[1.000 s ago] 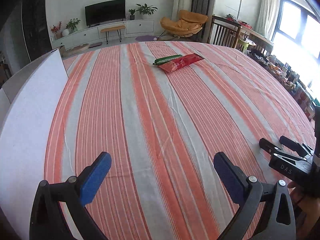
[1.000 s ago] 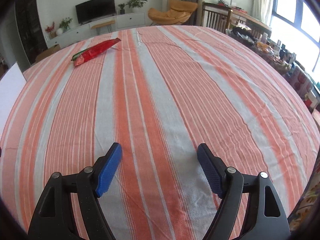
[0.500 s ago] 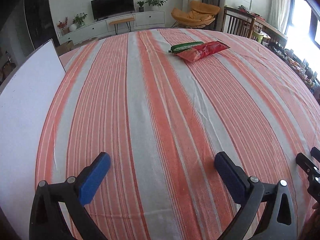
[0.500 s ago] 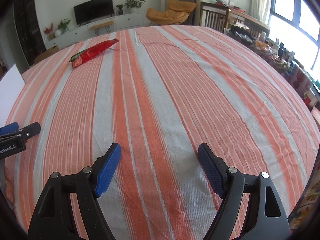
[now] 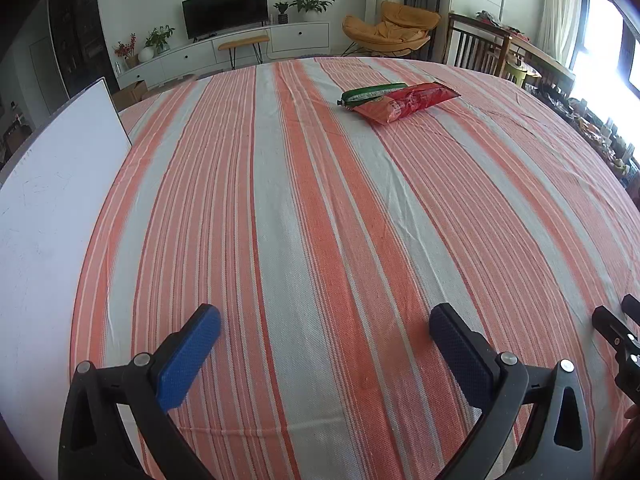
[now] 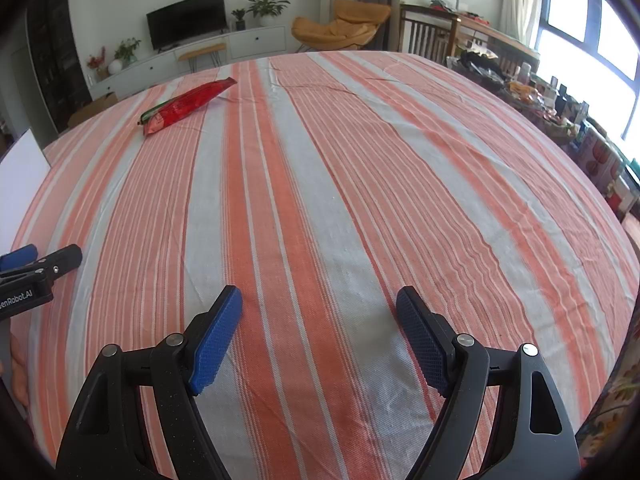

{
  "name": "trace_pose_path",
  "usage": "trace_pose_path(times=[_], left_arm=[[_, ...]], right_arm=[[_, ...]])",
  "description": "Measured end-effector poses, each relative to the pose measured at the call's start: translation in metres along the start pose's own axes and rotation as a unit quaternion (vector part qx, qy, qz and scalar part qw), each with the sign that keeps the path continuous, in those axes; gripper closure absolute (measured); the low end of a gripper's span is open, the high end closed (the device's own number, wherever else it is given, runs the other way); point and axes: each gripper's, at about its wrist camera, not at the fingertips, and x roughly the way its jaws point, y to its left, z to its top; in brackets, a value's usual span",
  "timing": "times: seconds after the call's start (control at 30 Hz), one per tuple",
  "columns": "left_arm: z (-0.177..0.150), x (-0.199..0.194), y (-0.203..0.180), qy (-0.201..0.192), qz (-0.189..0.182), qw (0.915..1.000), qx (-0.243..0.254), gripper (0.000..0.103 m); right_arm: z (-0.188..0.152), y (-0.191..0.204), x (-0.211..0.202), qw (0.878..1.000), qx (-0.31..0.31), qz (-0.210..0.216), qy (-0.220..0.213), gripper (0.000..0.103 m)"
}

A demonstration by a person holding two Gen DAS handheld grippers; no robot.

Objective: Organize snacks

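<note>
A red snack packet (image 5: 406,102) lies on the far part of the striped tablecloth, with a green snack stick (image 5: 372,93) touching its far side. Both also show in the right wrist view, the red packet (image 6: 186,105) at the far left with the green stick (image 6: 154,110) mostly hidden behind it. My left gripper (image 5: 325,322) is open and empty over the near cloth, well short of the snacks. My right gripper (image 6: 319,306) is open and empty, also near the front edge. Each gripper shows at the edge of the other's view.
The orange and grey striped tablecloth (image 5: 304,216) covers a large round table. A white board (image 5: 52,184) stands along the table's left side. Wooden chairs (image 6: 428,34) and a cluttered side table (image 6: 560,108) stand beyond the far right edge.
The left gripper has moved forward and swung its view, so the snacks sit nearer and more to the right. The right gripper barely moved. The left gripper came into the right view's left edge.
</note>
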Motion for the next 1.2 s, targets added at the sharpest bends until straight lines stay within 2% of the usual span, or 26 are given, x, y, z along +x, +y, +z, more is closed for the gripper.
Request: trace_pose_path(times=[0.73, 0.9, 1.03, 1.2], left_arm=[[-0.001, 0.001, 0.0, 0.0, 0.0, 1.0, 0.0, 0.0], [0.004, 0.002, 0.008, 0.017, -0.015, 0.9995, 0.023, 0.0], [0.002, 0.001, 0.025, 0.0, -0.007, 1.0, 0.005, 0.0], [0.002, 0.002, 0.026, -0.001, -0.001, 1.0, 0.003, 0.0]], right_arm=[[0.0, 0.0, 0.001, 1.0, 0.0, 0.0, 0.0, 0.021], [0.0, 0.0, 0.001, 1.0, 0.0, 0.0, 0.0, 0.021], [0.0, 0.0, 0.002, 1.0, 0.0, 0.0, 0.0, 0.021], [-0.002, -0.002, 0.001, 1.0, -0.001, 0.004, 0.003, 0.018]])
